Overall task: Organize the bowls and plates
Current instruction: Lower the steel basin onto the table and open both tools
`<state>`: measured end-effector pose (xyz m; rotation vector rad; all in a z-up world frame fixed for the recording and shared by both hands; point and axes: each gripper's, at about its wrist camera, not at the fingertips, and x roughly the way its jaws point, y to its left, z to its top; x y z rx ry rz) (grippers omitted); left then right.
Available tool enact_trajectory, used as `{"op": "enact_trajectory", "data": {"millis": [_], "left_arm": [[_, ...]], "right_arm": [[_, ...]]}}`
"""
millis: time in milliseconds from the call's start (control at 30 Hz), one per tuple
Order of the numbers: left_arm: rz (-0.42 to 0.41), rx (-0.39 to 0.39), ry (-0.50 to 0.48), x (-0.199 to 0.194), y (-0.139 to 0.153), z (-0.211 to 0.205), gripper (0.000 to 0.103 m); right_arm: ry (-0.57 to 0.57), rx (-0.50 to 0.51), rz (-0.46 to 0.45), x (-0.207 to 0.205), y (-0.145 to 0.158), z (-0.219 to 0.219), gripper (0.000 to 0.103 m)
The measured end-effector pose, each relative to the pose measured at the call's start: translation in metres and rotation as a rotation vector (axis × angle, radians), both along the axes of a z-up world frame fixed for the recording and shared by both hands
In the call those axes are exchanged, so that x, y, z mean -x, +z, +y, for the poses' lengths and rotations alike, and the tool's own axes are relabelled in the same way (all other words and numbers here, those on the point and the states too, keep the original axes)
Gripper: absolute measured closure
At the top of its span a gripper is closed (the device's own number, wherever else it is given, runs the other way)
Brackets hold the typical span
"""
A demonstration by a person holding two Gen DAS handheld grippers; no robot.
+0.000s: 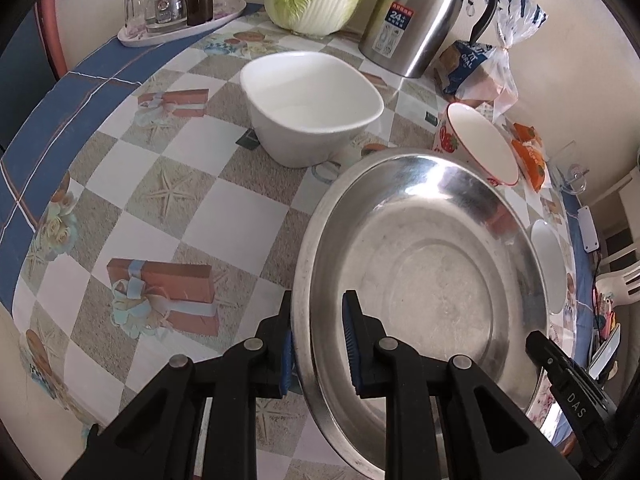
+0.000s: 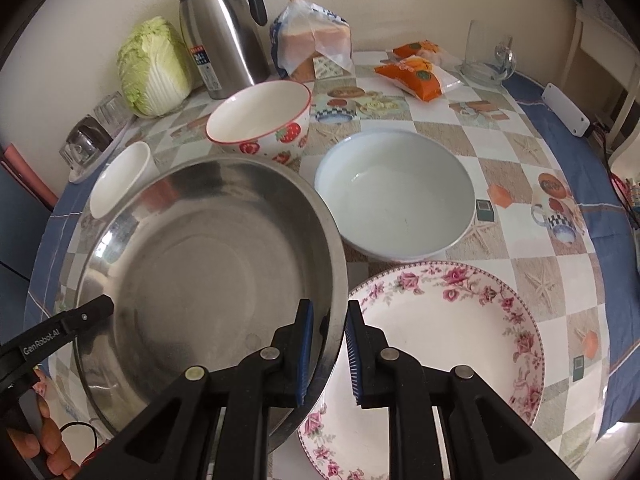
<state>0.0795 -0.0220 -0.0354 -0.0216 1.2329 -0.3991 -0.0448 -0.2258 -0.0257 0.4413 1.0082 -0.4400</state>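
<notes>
Steel basin (image 2: 208, 280): I hold it over the table's (image 1: 224, 216) near edge, tilted above the floral plate (image 2: 448, 344); uneven lowering could knock the plate.
Left gripper (image 1: 318, 350): pinching the basin's rim; may slip.
Right gripper (image 2: 330, 354): pinching the opposite rim; looks loose.

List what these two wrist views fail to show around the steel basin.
- Floral plate: right wrist view, its left part hidden behind the steel basin and the right tool.
- Small white bowl: right wrist view, lower half behind the basin's rim.
- Pale blue bowl: left wrist view, only a sliver shows past the basin.
- Basin's underside: hidden in both views, so table contact is unclear.
</notes>
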Motion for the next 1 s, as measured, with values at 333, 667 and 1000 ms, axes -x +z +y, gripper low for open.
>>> {"op": "enact_trajectory", "data": {"millis": [333, 667, 1000], "left_arm": [[0.023, -0.016, 0.006, -0.002, -0.005, 0.001, 0.082], [0.034, -0.026, 0.003, -0.004, -0.008, -0.002, 0.081], [0.048, -0.027, -0.003, -0.002, -0.012, -0.002, 0.079]], "right_arm": [[0.009, -0.006, 0.05, -0.002, -0.007, 0.002, 0.084], [0.015, -0.004, 0.062, -0.003, -0.007, 0.004, 0.084], [0.025, 0.015, 0.077, -0.003, -0.006, 0.005, 0.084]]}}
